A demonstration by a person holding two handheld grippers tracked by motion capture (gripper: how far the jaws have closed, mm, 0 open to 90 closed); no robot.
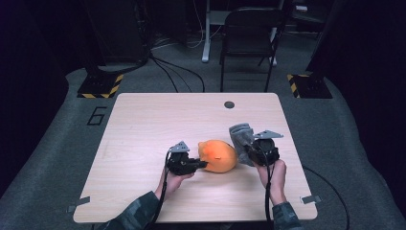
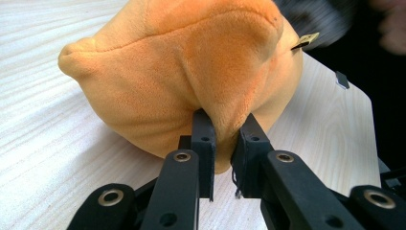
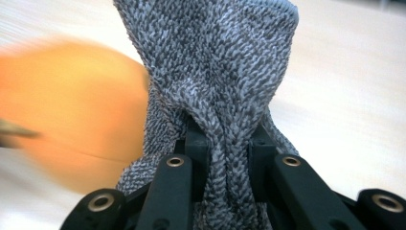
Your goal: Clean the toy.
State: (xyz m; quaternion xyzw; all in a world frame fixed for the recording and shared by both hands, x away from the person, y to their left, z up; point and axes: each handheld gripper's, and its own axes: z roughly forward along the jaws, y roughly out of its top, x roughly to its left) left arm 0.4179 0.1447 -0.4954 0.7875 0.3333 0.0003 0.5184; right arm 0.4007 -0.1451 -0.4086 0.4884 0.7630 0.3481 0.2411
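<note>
Left gripper (image 2: 224, 143): I had its jaws clenched on a fold of the orange plush cushion (image 2: 191, 72); the fabric bunched up between the pads and swelled out ahead of the tips.
Right gripper (image 3: 229, 139): I had it clamped on a pinch of grey knit cloth (image 3: 215, 62), which rose in a twist from between the jaws; the cushion blurred past on the left side of those jaws.
Where the things were: in the high view the cushion (image 1: 218, 155) lay between the two grippers, touching the left gripper's (image 1: 194, 164) tips; the cloth (image 1: 242, 134) stood just beyond the right gripper (image 1: 253, 151), beside the cushion.
Step in hand: I judged I was holding both pieces, cushion steadied, cloth lifted clear beside it.
Next move: I reckoned it called for bringing the cloth over or against the cushion without loosening either pinch; a thin fold could slip.
Surface: a pale wood-grain table (image 1: 153, 124), bare ahead of both jaws, with a small round grommet (image 1: 229, 104) near the far edge.
Room: dark, grey carpet, a folding chair (image 1: 251, 33) beyond the table, cables on the floor.
</note>
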